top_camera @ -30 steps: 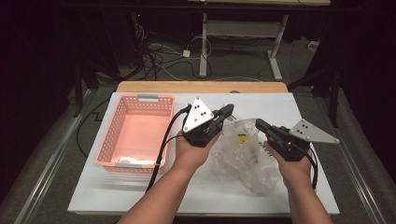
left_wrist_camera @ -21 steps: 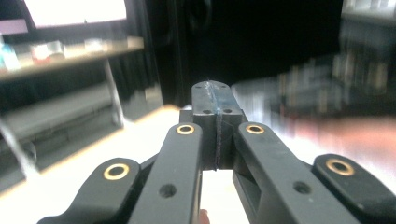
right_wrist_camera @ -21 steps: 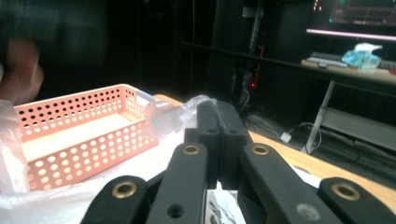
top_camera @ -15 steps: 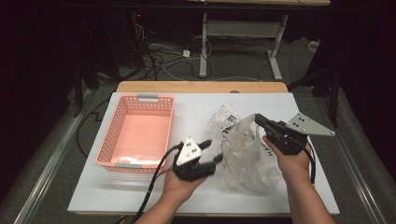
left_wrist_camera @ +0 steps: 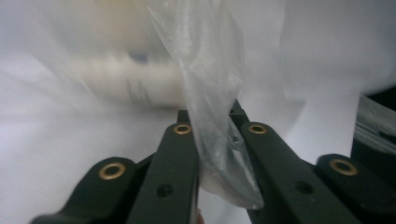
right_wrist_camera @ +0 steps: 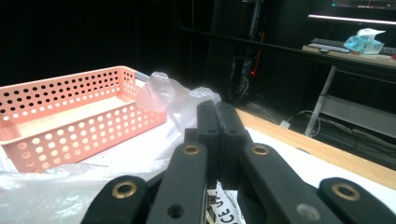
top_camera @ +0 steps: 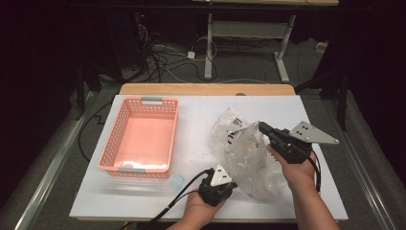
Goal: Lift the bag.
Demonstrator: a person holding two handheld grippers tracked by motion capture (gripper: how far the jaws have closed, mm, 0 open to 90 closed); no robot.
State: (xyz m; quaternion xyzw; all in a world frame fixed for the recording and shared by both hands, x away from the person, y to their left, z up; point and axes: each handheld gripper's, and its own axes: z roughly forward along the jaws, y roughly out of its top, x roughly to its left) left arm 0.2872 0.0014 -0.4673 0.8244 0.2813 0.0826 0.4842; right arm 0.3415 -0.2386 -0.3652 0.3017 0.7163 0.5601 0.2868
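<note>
**Ana:** Plastic bag (top_camera: 249, 158) lies crumpled on the right half of the white desk (top_camera: 201, 120) in the high view, near the front edge. A wooden strip runs along the desk's far side, and behind it the room is dark, with cables on the floor (top_camera: 177, 57) and the legs of a white frame (top_camera: 209, 48).

**Ben:** What else is around it?

**Ana:** A pink basket (top_camera: 119, 139) sits on the left half, well apart from the bag; its inside looks bare. Just in front of the basket lies a small clear thing (top_camera: 176, 181), too small to tell. The right gripper (top_camera: 266, 129) sits at the bag's upper edge and the left gripper (top_camera: 225, 184) at its lower left corner.

**Ben:** And the left gripper view?

**Ana:** There the left gripper's jaws have just been closing, and a fold of the clear bag (left_wrist_camera: 210, 93) is pinched between them. The white desk (left_wrist_camera: 56, 154) behind is blurred, with a pale blurred shape that cannot be made out.

**Ben:** The right gripper view?

**Ana:** The right gripper's jaws are pressed together, fully closed. Whether bag film is caught between them cannot be told, though the bag (right_wrist_camera: 70, 186) spreads right below them and bunches up (right_wrist_camera: 173, 95) beyond. The basket (right_wrist_camera: 70, 116) stands to the left, nothing visible in it. Past the desk's wooden edge (right_wrist_camera: 317, 149) is another desk (right_wrist_camera: 355, 51) carrying a keyboard and a blue packet.
</note>
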